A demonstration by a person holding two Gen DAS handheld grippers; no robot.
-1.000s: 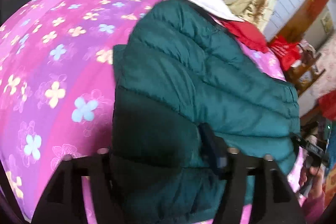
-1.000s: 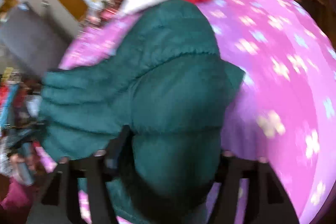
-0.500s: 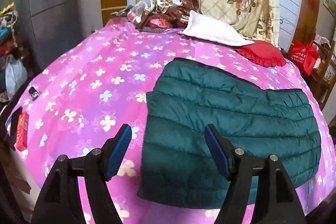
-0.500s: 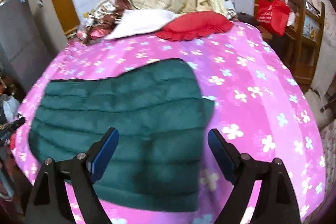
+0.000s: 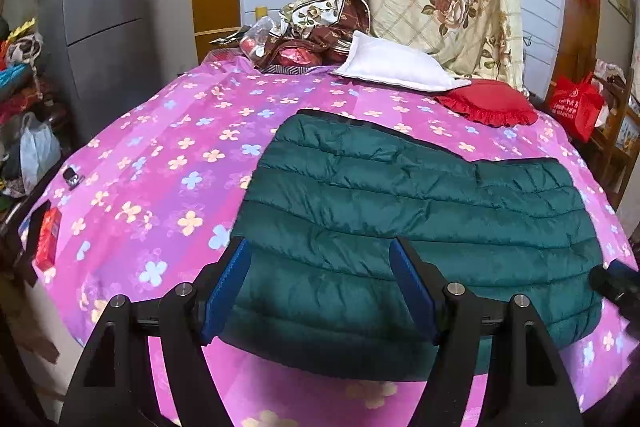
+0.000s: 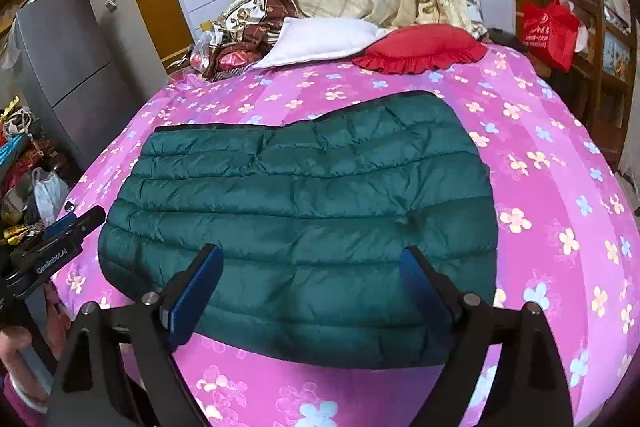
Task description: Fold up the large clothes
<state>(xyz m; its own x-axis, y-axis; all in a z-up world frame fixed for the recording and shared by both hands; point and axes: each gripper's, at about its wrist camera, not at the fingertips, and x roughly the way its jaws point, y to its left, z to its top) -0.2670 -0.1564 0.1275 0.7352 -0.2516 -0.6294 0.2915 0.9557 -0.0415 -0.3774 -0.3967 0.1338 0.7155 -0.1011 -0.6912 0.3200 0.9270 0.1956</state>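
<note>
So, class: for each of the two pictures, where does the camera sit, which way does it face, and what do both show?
Left wrist: on the left gripper, facing down over the green jacket; its open fingers show.
Right wrist: on the right gripper, facing the same way; open fingers, the left gripper and a hand show.
Shared: jacket, pink bedspread, red cushion.

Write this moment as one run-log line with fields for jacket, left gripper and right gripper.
jacket: folded, flat on bed | left gripper: open, empty, above jacket | right gripper: just opened wider, empty, above jacket
</note>
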